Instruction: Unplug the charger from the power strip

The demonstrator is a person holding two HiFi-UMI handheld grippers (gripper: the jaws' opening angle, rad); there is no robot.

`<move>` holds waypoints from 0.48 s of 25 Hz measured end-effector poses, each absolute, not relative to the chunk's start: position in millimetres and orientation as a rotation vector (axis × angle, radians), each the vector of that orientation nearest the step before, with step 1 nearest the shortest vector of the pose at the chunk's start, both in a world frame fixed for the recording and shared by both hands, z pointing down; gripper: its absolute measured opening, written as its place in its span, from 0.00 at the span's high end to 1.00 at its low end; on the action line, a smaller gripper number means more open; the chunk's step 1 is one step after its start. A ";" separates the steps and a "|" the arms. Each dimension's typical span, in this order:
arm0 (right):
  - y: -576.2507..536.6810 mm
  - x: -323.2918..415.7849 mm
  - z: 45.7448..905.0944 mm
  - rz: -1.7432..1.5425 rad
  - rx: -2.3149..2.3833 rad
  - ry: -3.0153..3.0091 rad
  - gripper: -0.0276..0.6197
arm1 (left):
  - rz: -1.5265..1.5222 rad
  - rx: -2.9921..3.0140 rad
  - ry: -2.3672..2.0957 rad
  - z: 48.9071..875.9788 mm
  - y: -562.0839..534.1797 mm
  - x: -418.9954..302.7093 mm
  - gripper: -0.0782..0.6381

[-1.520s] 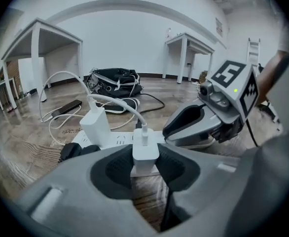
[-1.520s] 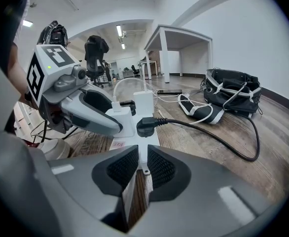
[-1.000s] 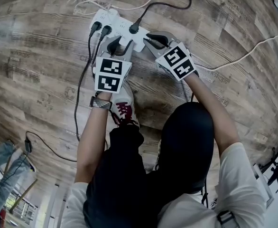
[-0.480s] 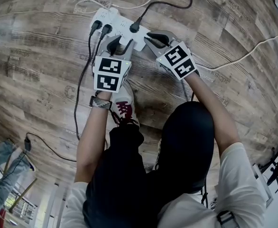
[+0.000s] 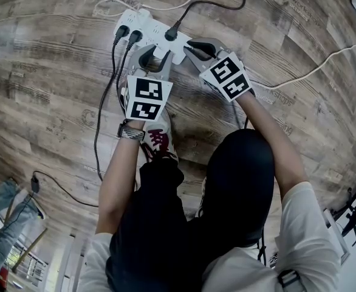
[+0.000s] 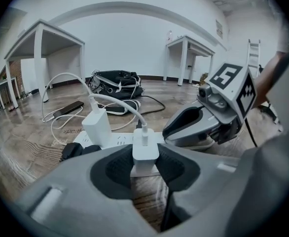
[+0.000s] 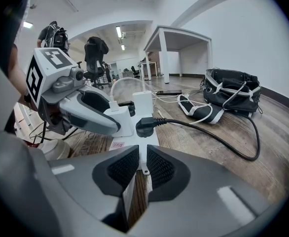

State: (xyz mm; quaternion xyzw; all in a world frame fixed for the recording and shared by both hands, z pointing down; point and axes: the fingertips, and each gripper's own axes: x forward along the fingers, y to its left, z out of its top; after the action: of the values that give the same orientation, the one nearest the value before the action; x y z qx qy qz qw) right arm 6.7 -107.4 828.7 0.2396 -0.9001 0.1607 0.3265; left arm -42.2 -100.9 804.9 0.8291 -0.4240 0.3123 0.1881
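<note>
A white power strip (image 5: 143,24) lies on the wooden floor, and a small white charger (image 6: 145,149) with a white cable is plugged into it. My left gripper (image 6: 145,164) is shut on that charger, one pad pressed against each of its sides. In the head view the left gripper (image 5: 156,55) reaches the strip from the near side. My right gripper (image 7: 140,164) is shut on the strip's (image 7: 149,139) near end, and the head view shows this right gripper (image 5: 189,48) just right of the left one. A black plug (image 7: 144,126) sits in the strip beyond it.
A taller white charger (image 6: 99,127) and two black plugs (image 5: 126,36) occupy the strip's far sockets. Black and white cables trail across the floor. A black bag (image 7: 231,90), a phone (image 6: 68,108) and white tables stand beyond. The person's shoe (image 5: 160,142) is near the left hand.
The left gripper has rolled slightly about its own axis, its marker cube tipping in the head view. The right gripper and the power strip stay where they were.
</note>
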 end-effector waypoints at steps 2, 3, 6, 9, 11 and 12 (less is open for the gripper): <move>-107.7 6.6 828.5 0.420 0.629 -2.359 0.88 | 0.888 2.335 -1.195 804.4 -101.1 -41.9 0.69; -107.7 6.4 828.3 0.421 0.629 -2.359 0.88 | 0.891 2.333 -1.196 804.8 -100.7 -41.9 0.69; -107.2 5.4 827.6 0.428 0.630 -2.362 0.88 | 0.856 2.310 -1.191 806.4 -100.5 -43.7 0.69; -107.3 5.9 828.0 0.423 0.628 -2.364 0.88 | 0.787 2.262 -1.171 806.9 -101.2 -47.3 0.69; -107.9 6.6 828.2 0.419 0.629 -2.365 0.88 | 0.782 2.260 -1.161 806.5 -101.4 -47.6 0.69; -107.9 6.6 828.0 0.421 0.630 -2.364 0.88 | 0.789 2.266 -1.160 806.1 -101.5 -47.3 0.69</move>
State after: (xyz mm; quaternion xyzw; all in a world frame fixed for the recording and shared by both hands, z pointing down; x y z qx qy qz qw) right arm 6.6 -107.9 828.0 0.2401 -0.9011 0.1605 0.3235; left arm -47.3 -101.5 806.1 0.8261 -0.4230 0.2877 0.2362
